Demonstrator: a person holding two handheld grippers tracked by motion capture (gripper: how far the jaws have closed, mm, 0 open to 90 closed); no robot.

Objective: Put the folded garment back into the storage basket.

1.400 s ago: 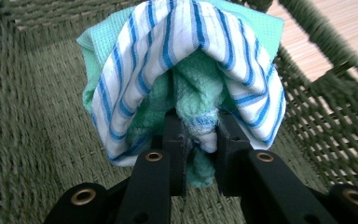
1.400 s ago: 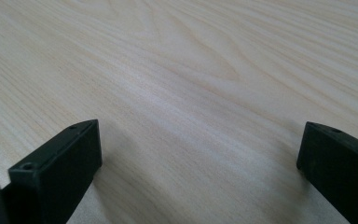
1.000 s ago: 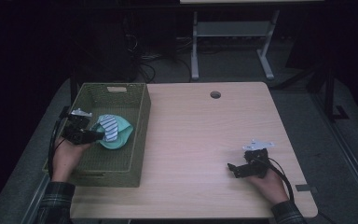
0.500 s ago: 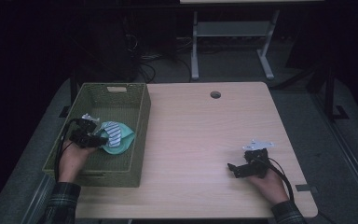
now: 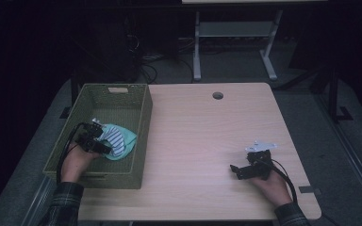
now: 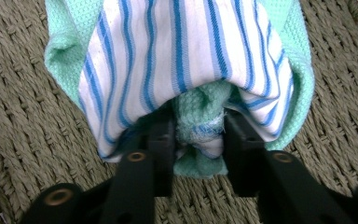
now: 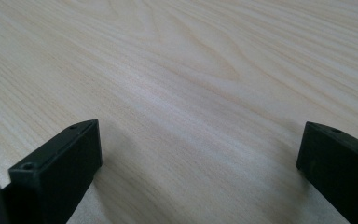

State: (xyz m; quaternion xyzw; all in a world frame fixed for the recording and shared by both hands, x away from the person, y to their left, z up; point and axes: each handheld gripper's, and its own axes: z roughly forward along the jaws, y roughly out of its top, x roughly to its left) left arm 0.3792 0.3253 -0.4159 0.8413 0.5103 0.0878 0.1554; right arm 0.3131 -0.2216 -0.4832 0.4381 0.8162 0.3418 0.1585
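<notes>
- The right hand-held gripper point(image 5: 238, 170) lies low on the desk point(image 5: 202, 136) near its front right corner, held by the person's right hand point(image 5: 269, 184); in the right gripper view its two black jaws are spread wide over bare wood, nothing between them.
- The left hand-held gripper point(image 5: 104, 147) is down inside the green woven basket point(image 5: 141, 123) at the desk's left side, with the left hand point(image 5: 75, 162) behind it.
- Its jaws have just been opening. In the left gripper view point(image 6: 199, 140) a bunched fold of cloth sits between them, and I cannot tell whether the pads press on it.
- The cloth point(image 5: 118, 141) is a mint-green towel with a white, blue-striped piece folded over it point(image 6: 186, 51); it rests on the basket's floor, toward the right wall.
- Farther off, a round hole point(image 5: 218, 95) shows in the desk near its back edge.
</notes>
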